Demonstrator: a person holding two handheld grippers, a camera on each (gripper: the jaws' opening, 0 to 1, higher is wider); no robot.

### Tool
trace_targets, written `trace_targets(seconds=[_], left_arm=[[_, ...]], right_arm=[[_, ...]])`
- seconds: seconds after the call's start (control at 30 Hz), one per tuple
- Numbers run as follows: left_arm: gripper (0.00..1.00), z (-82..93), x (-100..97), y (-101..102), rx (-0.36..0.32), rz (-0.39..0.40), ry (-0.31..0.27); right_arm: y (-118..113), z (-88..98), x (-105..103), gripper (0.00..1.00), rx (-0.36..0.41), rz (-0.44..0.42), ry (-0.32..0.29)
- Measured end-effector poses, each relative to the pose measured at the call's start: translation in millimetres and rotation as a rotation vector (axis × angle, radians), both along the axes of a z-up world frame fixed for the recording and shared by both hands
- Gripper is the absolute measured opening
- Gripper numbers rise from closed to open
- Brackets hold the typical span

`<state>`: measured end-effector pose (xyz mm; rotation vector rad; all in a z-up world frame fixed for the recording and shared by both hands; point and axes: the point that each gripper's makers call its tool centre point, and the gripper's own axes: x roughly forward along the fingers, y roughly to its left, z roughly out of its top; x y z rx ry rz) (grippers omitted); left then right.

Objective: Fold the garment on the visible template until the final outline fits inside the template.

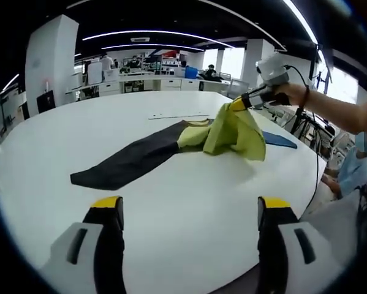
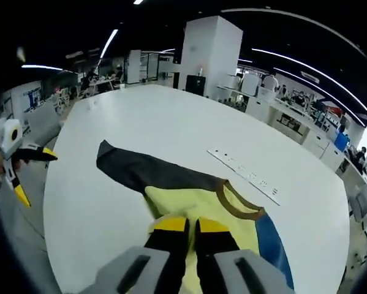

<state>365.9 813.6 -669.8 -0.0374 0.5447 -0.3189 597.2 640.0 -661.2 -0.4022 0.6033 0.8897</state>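
Left gripper view looks across a broad white bench [image 1: 171, 233] toward the garment [image 1: 171, 147], which lies out past the middle of the surface. Its dark sleeve stretches flat toward the near left, while the yellow body is bunched and lifted off the bench at the far right. The left gripper [image 1: 190, 214] hangs low over bare bench with its two yellow-tipped jaws wide apart and nothing between them, well short of the dark sleeve's end. Across the bench the right gripper [image 1: 239, 104] pinches the top of the raised yellow cloth, held in a person's hand [image 1: 293, 93] whose forearm reaches in from the right edge. A blue patch [image 1: 278, 139] lies flat on the bench just behind the hanging yellow fabric; whether it belongs to the garment or is a separate sheet cannot be told from here. A thin strip [image 1: 177, 116] lies on the bench beyond the garment.

In the right gripper view the right gripper [image 2: 191, 228] has its jaws closed together on the yellow cloth near the brown-trimmed neckline. The garment [image 2: 171, 184] spreads ahead of it, with the dark sleeve running away to the upper left and the blue patch [image 2: 270, 245] at the right. The strip [image 2: 244, 174] lies beside the collar, apart from it. The left gripper [image 2: 24, 165] shows at the left edge, jaws spread, off the bench's rim. Desks and white columns fill the room behind.
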Motion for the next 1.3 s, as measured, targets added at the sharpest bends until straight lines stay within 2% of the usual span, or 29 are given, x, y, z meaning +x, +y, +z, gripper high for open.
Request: trace_targets(seconds=[0.1,0.23,0.4,0.53,0.63,0.73,0.8,0.87,0.93,0.97,1.03,1.17,1.3], left_arm=[[0.85,-0.7,2.5,-1,-0.006,-0.002,-0.003],[0.85,-3.2,6.8,-2,-0.010,-0.001,0.002],[0.83,-6.1,11.5,-3,-0.018,0.000,0.017],[0.82,-5.8,14.4,-4,-0.025,0.002,0.016],[0.81,-5.3,20.3,-1,-0.039,0.021,0.022],[0.79,0.9,29.7,-1,-0.056,0.036,0.001],[0.79,3.4,33.0,-3,-0.063,0.034,-0.005],[0.79,5.9,36.1,-4,-0.064,0.036,-0.011],[0.78,6.9,38.0,-4,-0.065,0.038,-0.013],[0.77,7.7,39.7,-4,-0.070,0.046,-0.018],[0.74,9.3,43.4,-4,-0.088,0.056,-0.026],[0.70,15.1,53.5,-8,-0.166,0.076,-0.039],[0.66,19.7,63.2,-12,-0.191,0.069,-0.049]], right_arm=[[3,-14.0,9,0.00,-0.005,-0.013,0.018],[9,-32.5,14,0.00,-0.002,-0.035,0.072],[10,-63.3,19,0.00,-0.060,-0.043,0.115],[7,-77.3,26,0.00,-0.092,-0.060,0.093],[5,-87.5,28,0.00,-0.087,-0.072,0.110],[5,-97.8,26,0.00,-0.075,-0.092,0.137],[3,-98.3,25,0.02,-0.040,-0.143,0.161],[1,-91.6,25,0.06,-0.012,-0.170,0.159],[-2,-82.5,24,0.15,-0.003,-0.173,0.144],[-6,-75.4,23,0.23,0.009,-0.201,0.140],[-10,-62.8,19,0.29,0.044,-0.214,0.130],[-24,-44.7,3,0.33,0.096,-0.243,0.128],[-41,-40.9,-15,0.32,0.120,-0.287,0.151]])
